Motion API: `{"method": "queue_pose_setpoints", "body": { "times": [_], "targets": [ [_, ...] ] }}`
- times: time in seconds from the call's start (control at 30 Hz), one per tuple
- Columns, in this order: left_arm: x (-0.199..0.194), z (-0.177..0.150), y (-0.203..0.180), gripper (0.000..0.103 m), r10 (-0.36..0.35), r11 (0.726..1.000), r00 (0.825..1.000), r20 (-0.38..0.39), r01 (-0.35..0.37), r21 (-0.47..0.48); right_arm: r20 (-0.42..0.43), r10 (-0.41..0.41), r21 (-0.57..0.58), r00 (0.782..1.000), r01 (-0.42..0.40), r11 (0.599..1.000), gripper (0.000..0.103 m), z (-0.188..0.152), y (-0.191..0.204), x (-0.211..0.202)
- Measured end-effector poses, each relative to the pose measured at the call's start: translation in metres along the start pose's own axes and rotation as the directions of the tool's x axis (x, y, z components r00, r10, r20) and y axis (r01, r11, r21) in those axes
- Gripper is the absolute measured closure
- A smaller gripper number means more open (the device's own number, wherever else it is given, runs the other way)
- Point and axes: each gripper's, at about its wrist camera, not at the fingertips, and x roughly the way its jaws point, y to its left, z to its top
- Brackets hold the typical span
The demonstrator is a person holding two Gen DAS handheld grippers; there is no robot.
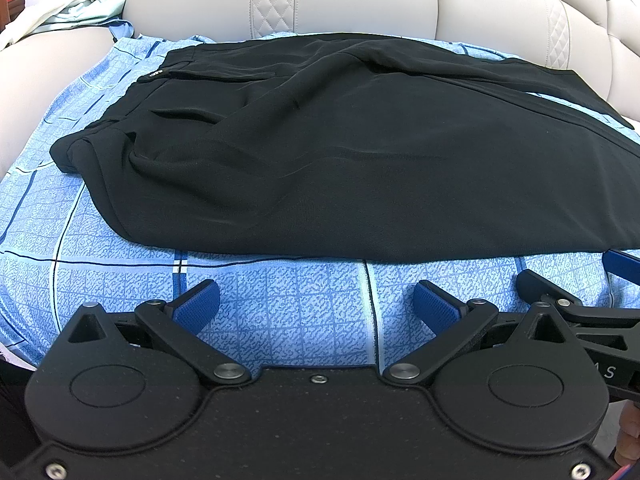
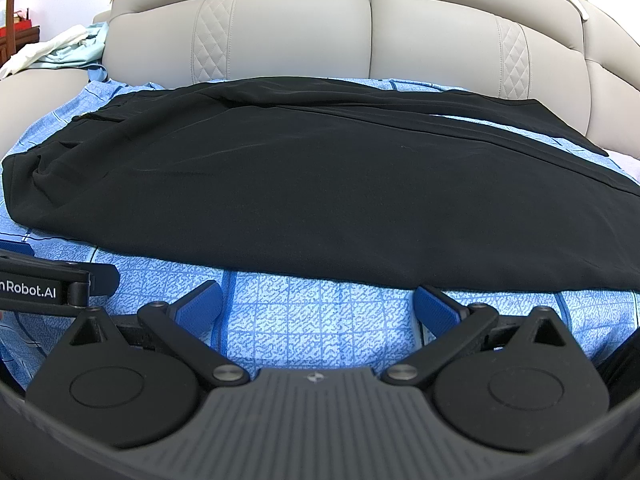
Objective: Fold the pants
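Black pants (image 1: 340, 152) lie flat on a blue patterned sheet (image 1: 280, 300), waistband to the left, legs running right. They also fill the right wrist view (image 2: 320, 192). My left gripper (image 1: 318, 300) is open and empty, just short of the pants' near edge. My right gripper (image 2: 318, 304) is open and empty, also just short of that edge, its right fingertip (image 2: 434, 308) close to the fabric. The right gripper shows at the right edge of the left wrist view (image 1: 580, 292); the left gripper shows at the left edge of the right wrist view (image 2: 52, 280).
A beige leather sofa back (image 2: 360, 32) rises behind the sheet. Pale crumpled clothing (image 2: 64, 50) lies on the sofa arm at far left, also in the left wrist view (image 1: 80, 4). A bare strip of sheet lies between grippers and pants.
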Motion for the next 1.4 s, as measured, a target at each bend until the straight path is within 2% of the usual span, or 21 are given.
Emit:
{"method": "queue_pose_setpoints", "body": {
  "times": [0.43, 0.7, 1.03, 1.4],
  "targets": [
    [0.002, 0.008, -0.002, 0.000, -0.003, 1.000, 1.000, -0.031, 0.003, 0.011, -0.034, -0.004, -0.005, 0.999, 0.004, 1.000, 0.000, 0.002, 0.004, 0.000],
    [-0.006, 0.010, 0.001, 0.000, -0.056, 0.998, 0.996, -0.073, 0.055, -0.005, -0.020, -0.010, -0.006, 1.000, 0.009, 1.000, 0.000, 0.010, -0.001, -0.016],
    [-0.039, 0.011, -0.014, 0.000, -0.095, 0.994, 0.995, -0.020, 0.096, 0.044, -0.027, -0.065, -0.018, 0.998, 0.064, 0.998, 0.000, 0.018, -0.006, -0.040],
    [-0.042, 0.013, -0.021, 0.000, -0.115, 0.991, 0.993, -0.027, 0.117, 0.067, -0.049, -0.095, -0.010, 0.994, 0.094, 0.995, 0.000, 0.017, -0.010, -0.043]
  ]
}}
